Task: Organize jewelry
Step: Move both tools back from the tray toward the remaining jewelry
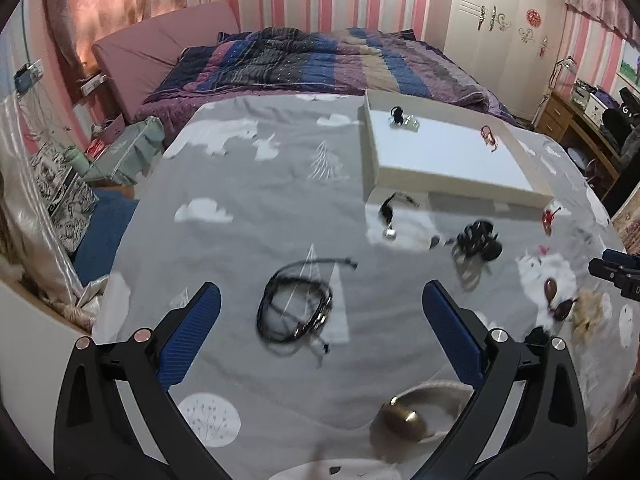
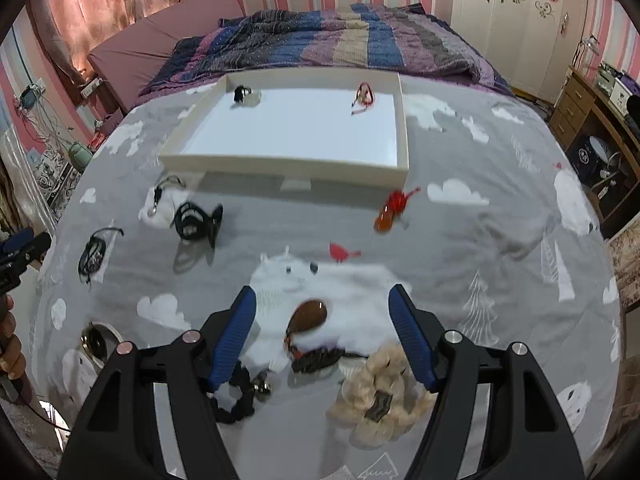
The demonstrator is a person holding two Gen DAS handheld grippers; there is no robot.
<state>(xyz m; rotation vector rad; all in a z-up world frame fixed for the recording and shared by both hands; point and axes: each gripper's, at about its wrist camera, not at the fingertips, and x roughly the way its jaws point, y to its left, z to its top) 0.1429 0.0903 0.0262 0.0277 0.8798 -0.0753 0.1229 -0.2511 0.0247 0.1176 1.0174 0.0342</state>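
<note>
With both tongs, left (image 1: 320, 320) and right (image 2: 322, 322), released over the bed (image 1: 224, 184), my cord (image 1: 296, 312) and pendant (image 2: 310, 316) lie near; soft bedding may snag, tray (image 2: 288, 160) far.

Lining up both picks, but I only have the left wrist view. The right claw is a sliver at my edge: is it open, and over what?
Observer: The right claw is open and holds nothing. A brown teardrop pendant lies on the sheet between its fingers.
Operator: Anything crowding that pendant?
Observer: Its dark cord bunches just behind it, next to a cream fluffy hair tie by the right-hand finger.
Operator: Other side?
Observer: A black beaded loop with small bells lies by the left-hand finger.
</note>
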